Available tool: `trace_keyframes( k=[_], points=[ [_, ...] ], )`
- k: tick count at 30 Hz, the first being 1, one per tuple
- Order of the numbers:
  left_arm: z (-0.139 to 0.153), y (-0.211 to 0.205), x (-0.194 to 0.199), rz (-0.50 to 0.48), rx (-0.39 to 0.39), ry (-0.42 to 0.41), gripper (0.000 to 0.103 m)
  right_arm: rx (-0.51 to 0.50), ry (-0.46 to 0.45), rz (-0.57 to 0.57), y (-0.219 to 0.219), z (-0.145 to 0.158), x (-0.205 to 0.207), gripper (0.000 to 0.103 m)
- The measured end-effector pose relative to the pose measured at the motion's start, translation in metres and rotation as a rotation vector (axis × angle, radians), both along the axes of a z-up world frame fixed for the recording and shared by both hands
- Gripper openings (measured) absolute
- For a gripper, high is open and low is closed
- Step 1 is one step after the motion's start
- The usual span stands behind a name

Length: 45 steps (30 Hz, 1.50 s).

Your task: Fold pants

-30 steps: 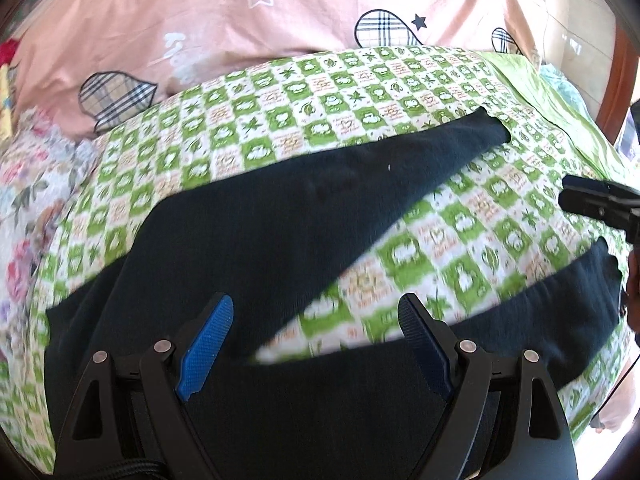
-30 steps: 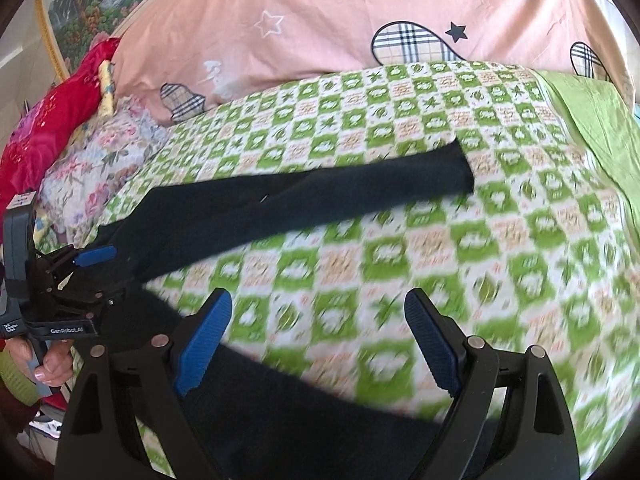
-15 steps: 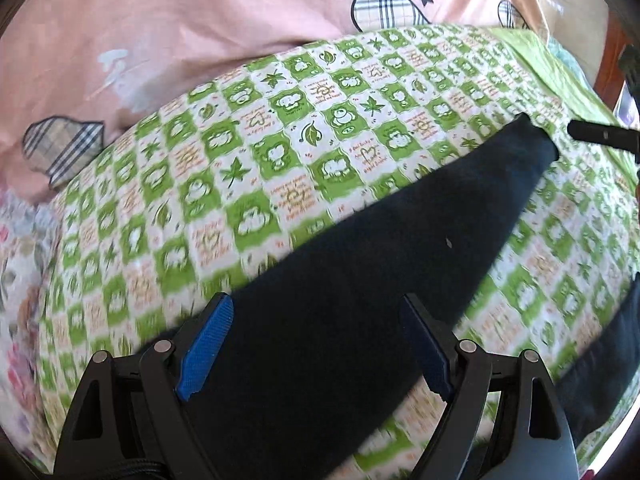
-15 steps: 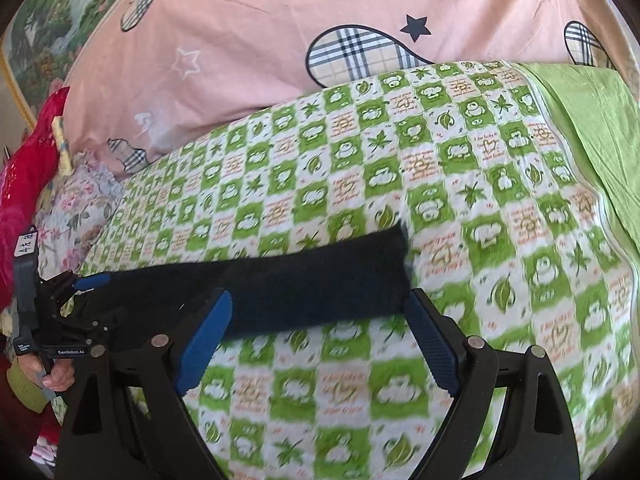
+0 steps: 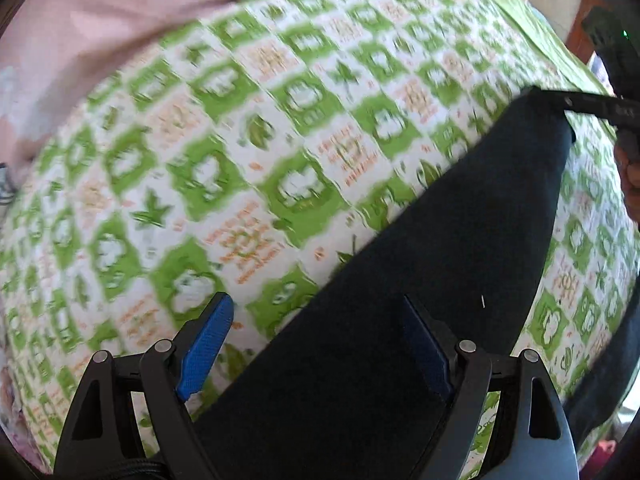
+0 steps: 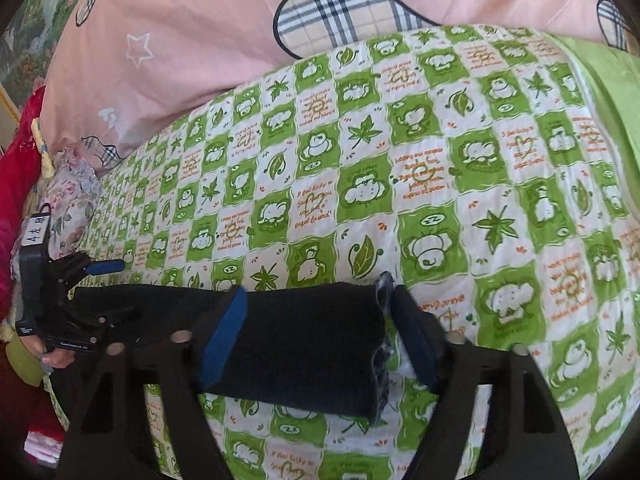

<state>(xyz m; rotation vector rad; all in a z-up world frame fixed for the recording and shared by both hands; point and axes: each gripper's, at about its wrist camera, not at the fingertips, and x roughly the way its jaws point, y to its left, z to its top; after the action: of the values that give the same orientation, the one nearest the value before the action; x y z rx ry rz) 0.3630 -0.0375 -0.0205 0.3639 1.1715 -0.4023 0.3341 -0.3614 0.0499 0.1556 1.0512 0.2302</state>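
Black pants [image 5: 432, 280] lie spread on a green and white checked bedspread [image 5: 248, 152]. In the left wrist view one leg runs from bottom centre up to the right, where the right gripper's finger [image 5: 588, 106] meets its cuff. My left gripper [image 5: 316, 340] is open, low over the upper part of that leg. In the right wrist view my right gripper [image 6: 320, 344] is open, its blue pads on either side of the leg's cuff end [image 6: 312, 348]. The left gripper [image 6: 76, 300] shows at the far left.
A pink pillow with plaid hearts and stars [image 6: 224, 28] lies along the far side of the bed. Red cloth [image 6: 16, 184] and a floral pillow [image 6: 72, 200] lie at the left. A plain green sheet [image 6: 612, 92] borders the right. The second pant leg [image 5: 612, 360] crosses the lower right.
Both grippers have moved down and closer to the far pant leg. The right gripper now straddles the cuff end. The left gripper has come low over the leg's upper part.
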Motion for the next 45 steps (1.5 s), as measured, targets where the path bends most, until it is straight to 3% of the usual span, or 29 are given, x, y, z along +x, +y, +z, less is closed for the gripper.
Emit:
trace_keyframes(
  k=[2, 4, 6, 8, 17, 25, 33, 45],
  points=[
    [-0.003, -0.002, -0.001, -0.025, -0.006, 0.005, 0.075, 0.003, 0.001, 0.003, -0.002, -0.002, 0.002, 0.038],
    [-0.003, -0.004, -0.005, -0.051, -0.038, 0.016, 0.055, 0.024, -0.002, 0.009, -0.004, -0.002, 0.002, 0.008],
    [-0.001, -0.008, -0.01, -0.067, -0.054, 0.025, 0.019, 0.039, -0.013, 0.02, -0.005, 0.0, -0.001, 0.006],
    [0.004, -0.014, -0.017, -0.059, -0.04, -0.002, 0.01, 0.032, -0.038, 0.032, -0.004, 0.006, -0.008, 0.005],
    [0.046, -0.002, -0.073, -0.005, -0.165, -0.076, 0.005, 0.084, -0.144, 0.078, -0.011, 0.038, -0.053, 0.003],
    [0.072, 0.001, -0.161, -0.005, -0.222, -0.129, 0.005, 0.098, -0.179, 0.135, -0.014, 0.047, -0.121, 0.003],
    [0.067, -0.014, -0.236, -0.025, -0.25, -0.127, 0.005, 0.119, -0.205, 0.118, -0.026, 0.046, -0.193, 0.003],
    [0.054, -0.028, -0.295, -0.037, -0.258, -0.134, 0.005, 0.121, -0.276, 0.07, -0.034, 0.038, -0.286, 0.003]
  ],
)
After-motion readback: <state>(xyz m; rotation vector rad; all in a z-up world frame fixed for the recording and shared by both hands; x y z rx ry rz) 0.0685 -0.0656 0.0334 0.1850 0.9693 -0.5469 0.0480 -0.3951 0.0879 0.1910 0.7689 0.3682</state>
